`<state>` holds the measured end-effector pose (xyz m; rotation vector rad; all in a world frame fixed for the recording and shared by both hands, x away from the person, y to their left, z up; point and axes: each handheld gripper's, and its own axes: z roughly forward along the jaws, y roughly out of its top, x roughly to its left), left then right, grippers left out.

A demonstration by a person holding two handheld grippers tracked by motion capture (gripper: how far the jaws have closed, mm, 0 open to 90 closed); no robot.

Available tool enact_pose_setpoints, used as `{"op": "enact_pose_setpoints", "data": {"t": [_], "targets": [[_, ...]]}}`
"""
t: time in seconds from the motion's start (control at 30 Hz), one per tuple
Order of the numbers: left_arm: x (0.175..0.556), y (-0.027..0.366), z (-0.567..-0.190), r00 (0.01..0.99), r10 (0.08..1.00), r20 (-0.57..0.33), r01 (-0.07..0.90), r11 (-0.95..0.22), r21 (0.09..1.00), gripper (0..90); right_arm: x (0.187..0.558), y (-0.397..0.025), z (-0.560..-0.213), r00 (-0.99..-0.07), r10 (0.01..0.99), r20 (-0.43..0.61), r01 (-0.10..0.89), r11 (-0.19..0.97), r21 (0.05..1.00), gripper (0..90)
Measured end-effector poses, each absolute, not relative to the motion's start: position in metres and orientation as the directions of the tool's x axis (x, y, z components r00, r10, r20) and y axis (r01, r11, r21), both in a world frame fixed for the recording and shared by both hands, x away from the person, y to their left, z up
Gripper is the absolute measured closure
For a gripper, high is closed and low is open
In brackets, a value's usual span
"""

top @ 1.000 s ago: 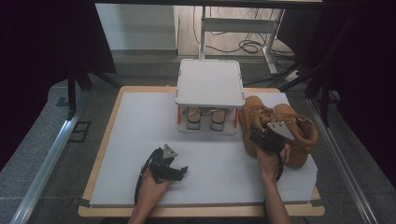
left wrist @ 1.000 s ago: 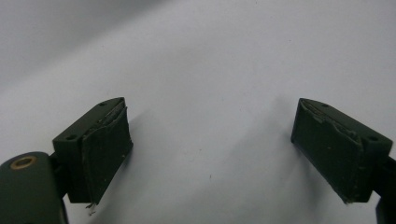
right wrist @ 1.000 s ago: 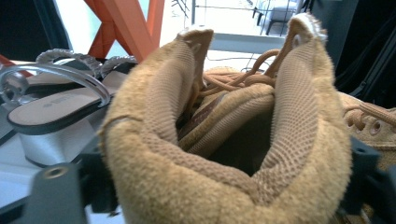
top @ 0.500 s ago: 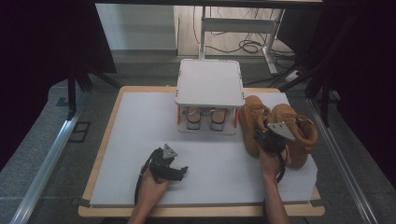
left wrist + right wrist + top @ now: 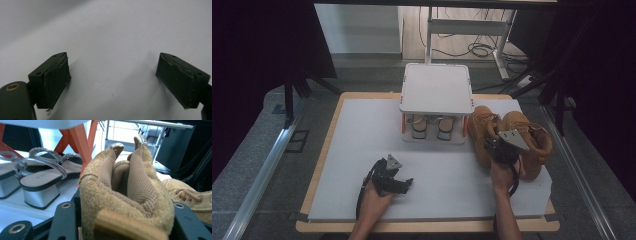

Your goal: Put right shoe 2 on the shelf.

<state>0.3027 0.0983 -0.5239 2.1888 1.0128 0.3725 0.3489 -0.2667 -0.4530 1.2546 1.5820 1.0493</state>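
Two tan suede boots stand at the right of the white mat (image 5: 362,135). My right gripper (image 5: 495,144) is at the heel of the nearer left boot (image 5: 481,126). In the right gripper view its black jaws are shut on that boot's padded heel collar (image 5: 120,195), and the right gripper (image 5: 123,221) squeezes the collar's mesh lining together. The second boot (image 5: 534,137) stands just to the right, with its laces (image 5: 187,193) in sight. My left gripper (image 5: 406,184) rests open on the mat at the front middle. Between its pads (image 5: 56,82) there is only bare mat (image 5: 112,37).
A small white shelf (image 5: 437,89) on orange legs (image 5: 82,140) stands at the back middle of the mat. A pair of silver-heeled sandals (image 5: 430,126) sits under it, close to the left of the held boot. Dark stands and cables lie beyond the table.
The right gripper has shifted slightly forward and to the right at the boot's heel. The left gripper has stayed where it was.
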Motion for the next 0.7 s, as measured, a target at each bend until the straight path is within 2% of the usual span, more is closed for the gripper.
{"op": "enact_pose_setpoints", "data": {"t": [0.7], "targets": [[0.303,0.098,-0.524,0.655,0.755,-0.027,0.559,-0.460,0.689,11.5,0.331,-0.270,-0.413,-0.147,0.984,-0.104,0.188,0.131,0.973,50.9]]}}
